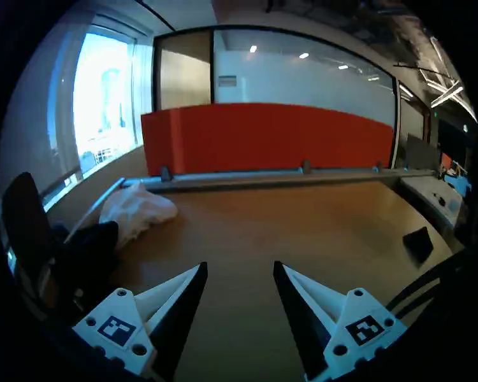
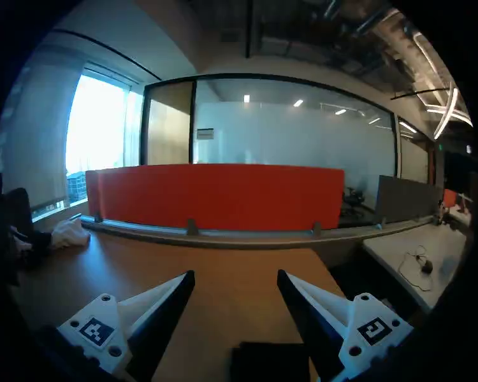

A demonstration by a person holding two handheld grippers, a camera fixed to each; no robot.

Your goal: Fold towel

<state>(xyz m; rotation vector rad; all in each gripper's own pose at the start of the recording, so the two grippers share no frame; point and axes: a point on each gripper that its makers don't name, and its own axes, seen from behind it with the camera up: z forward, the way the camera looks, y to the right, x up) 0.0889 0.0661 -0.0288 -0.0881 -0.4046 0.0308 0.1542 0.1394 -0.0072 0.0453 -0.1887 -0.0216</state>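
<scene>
- The left gripper [image 1: 239, 263] has its jaws spread wide with nothing between them, only bare wooden desk [image 1: 290, 235] beneath
- The right gripper [image 2: 236, 272] is likewise wide apart and empty, and a flat black object [image 2: 267, 360] lies just near of its fingers
- The towel [image 1: 137, 213] lies as a crumpled white heap at the far left of the desk, well apart from both grippers (seen smaller in the right gripper view, beside a dark chair [image 1: 25, 223])
- A red divider [image 1: 264, 137] runs along the desk's far edge
- Judged from this, folding has not begun: the towel must be reached, spread flat, then folded
</scene>
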